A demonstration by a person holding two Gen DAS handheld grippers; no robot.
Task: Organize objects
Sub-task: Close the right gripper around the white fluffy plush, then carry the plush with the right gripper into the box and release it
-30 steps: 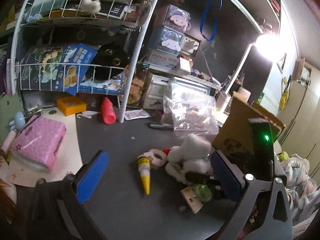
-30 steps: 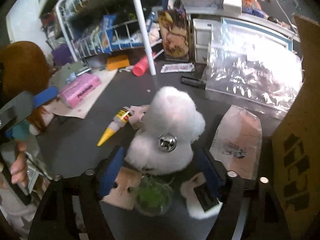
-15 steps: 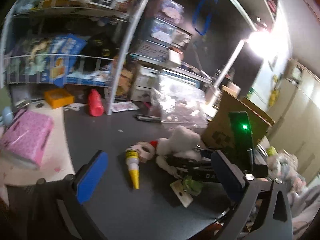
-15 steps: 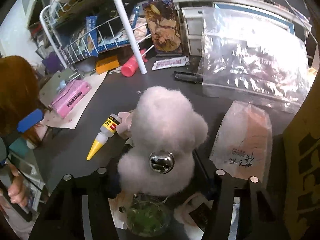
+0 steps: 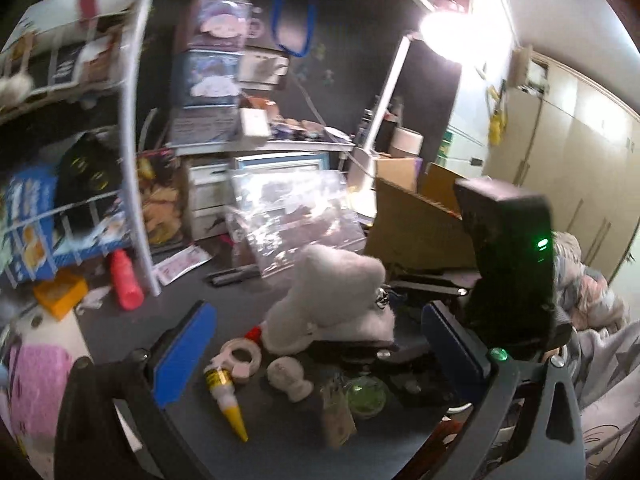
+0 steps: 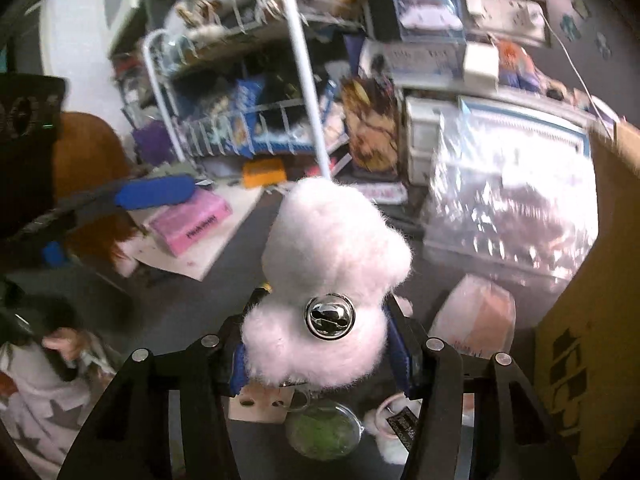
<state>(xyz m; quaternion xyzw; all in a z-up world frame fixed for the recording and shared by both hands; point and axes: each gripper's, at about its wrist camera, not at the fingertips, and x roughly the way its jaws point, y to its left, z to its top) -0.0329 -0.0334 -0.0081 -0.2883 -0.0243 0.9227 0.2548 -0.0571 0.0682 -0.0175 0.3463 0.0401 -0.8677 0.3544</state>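
Note:
My right gripper [image 6: 320, 356] is shut on a white fluffy plush toy [image 6: 332, 280] with a silver bell [image 6: 329, 316], held above the dark desk. The plush also shows in the left wrist view [image 5: 332, 304], with the right gripper [image 5: 400, 312] around it. My left gripper [image 5: 316, 348] is open and empty, its blue pads either side of the clutter. Below lie a yellow-tipped glue tube [image 5: 228, 404], a tape roll [image 5: 240, 356], a small white figure [image 5: 290, 378] and a green-filled clear ball [image 5: 366, 394].
A white wire rack [image 5: 136, 160] with boxes stands at the back left. A red bottle [image 5: 126, 280], an orange box [image 5: 60, 294], a pink pack [image 5: 36, 384], a clear plastic bag [image 5: 296, 216] and a cardboard box [image 5: 420, 232] ring the desk.
The right gripper has closed on the plush and lifted it off the desk. The left gripper swung right and closer to the clutter.

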